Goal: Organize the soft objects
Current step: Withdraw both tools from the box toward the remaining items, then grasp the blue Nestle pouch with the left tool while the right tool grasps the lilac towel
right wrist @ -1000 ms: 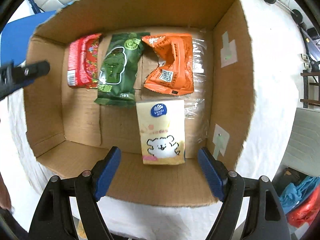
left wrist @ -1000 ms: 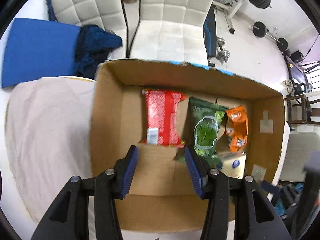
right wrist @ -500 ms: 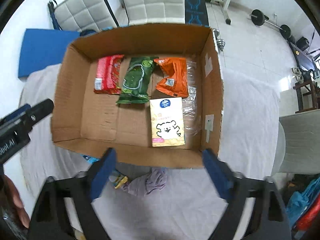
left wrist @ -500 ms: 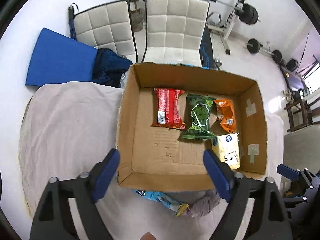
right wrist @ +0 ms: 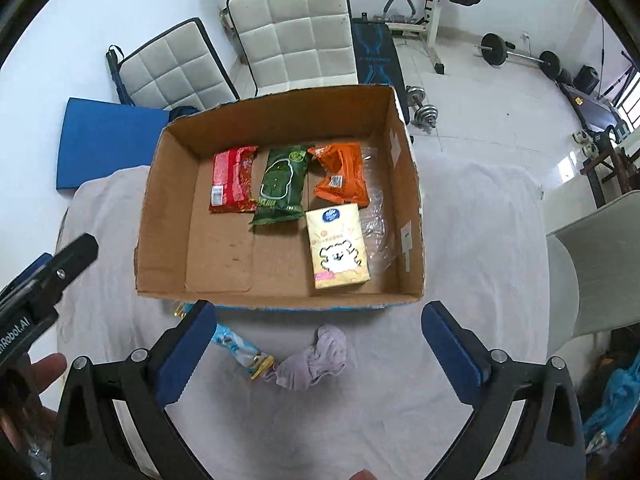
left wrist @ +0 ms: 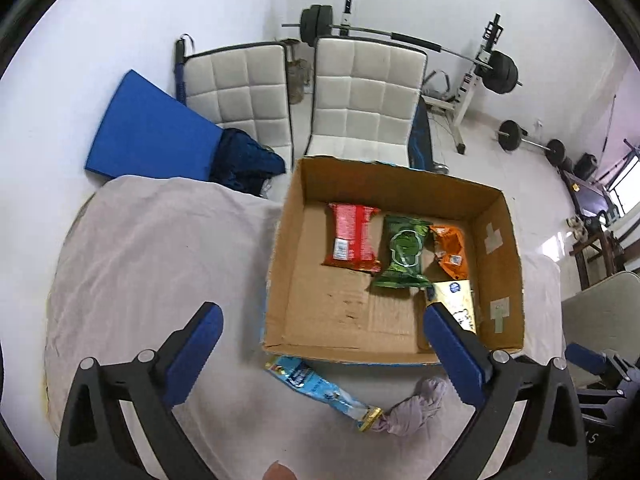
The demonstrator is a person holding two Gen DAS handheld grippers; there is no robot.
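I see a matt, rough cardboard box (right wrist: 160, 216). Inside it the red packet (right wrist: 232, 184), green packet (right wrist: 280, 188) and orange packet (right wrist: 340, 176) look glossy plastic. In front of the box lies soft crumpled cloth (right wrist: 316, 360).

Plain white walls (left wrist: 120, 20) meet a glossy white tiled floor (right wrist: 480, 112). Two white quilted chairs with black frames (left wrist: 366, 96) stand side by side behind the table, a blue padded mat (left wrist: 148, 140) leaning beside them. A barbell on a white rack (left wrist: 472, 72) stands by the far wall, loose dumbbells (right wrist: 424, 110) near it. Daylight enters from a window at the right (left wrist: 624, 188).
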